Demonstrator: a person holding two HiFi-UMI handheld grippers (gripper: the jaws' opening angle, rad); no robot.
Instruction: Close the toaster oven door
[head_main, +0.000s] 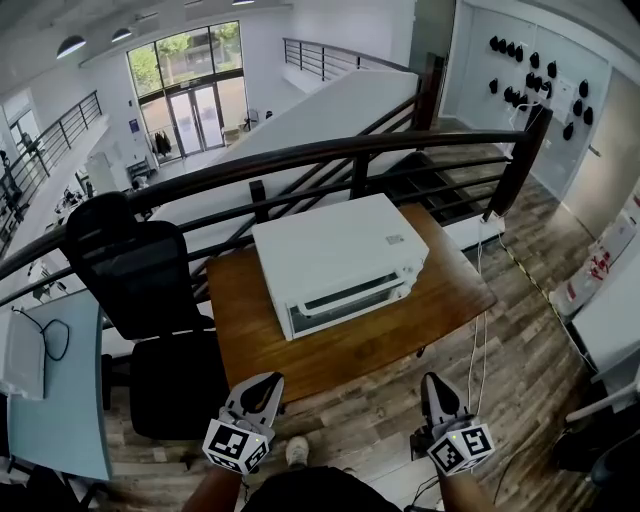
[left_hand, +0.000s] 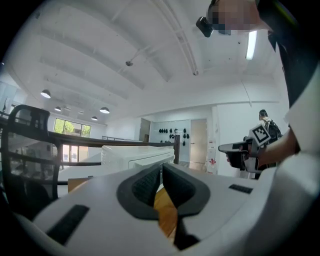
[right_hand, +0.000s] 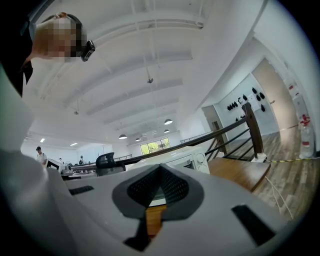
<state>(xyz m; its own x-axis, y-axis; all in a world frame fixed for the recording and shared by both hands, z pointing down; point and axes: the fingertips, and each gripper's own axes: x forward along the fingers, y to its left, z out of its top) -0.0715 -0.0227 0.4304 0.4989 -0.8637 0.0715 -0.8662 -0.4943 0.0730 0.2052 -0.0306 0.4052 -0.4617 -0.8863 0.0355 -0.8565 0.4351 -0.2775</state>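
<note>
A white toaster oven (head_main: 335, 255) stands on a small wooden table (head_main: 440, 300), its glass door facing me and standing upright against the body. Both grippers hang low, in front of the table's near edge and well apart from the oven. My left gripper (head_main: 266, 384) has its jaws together with nothing between them. My right gripper (head_main: 432, 382) is also shut and empty. In the left gripper view the pads (left_hand: 145, 185) meet at the tips of the left gripper (left_hand: 161, 170), with the oven (left_hand: 132, 155) beyond. In the right gripper view the oven (right_hand: 187, 159) shows past the shut right gripper (right_hand: 160, 170).
A black office chair (head_main: 140, 270) stands left of the table. A dark metal railing (head_main: 350, 150) runs right behind the oven, with a drop beyond. A pale blue desk (head_main: 60, 400) sits at the far left. White cables (head_main: 480, 340) trail over the wood floor on the right.
</note>
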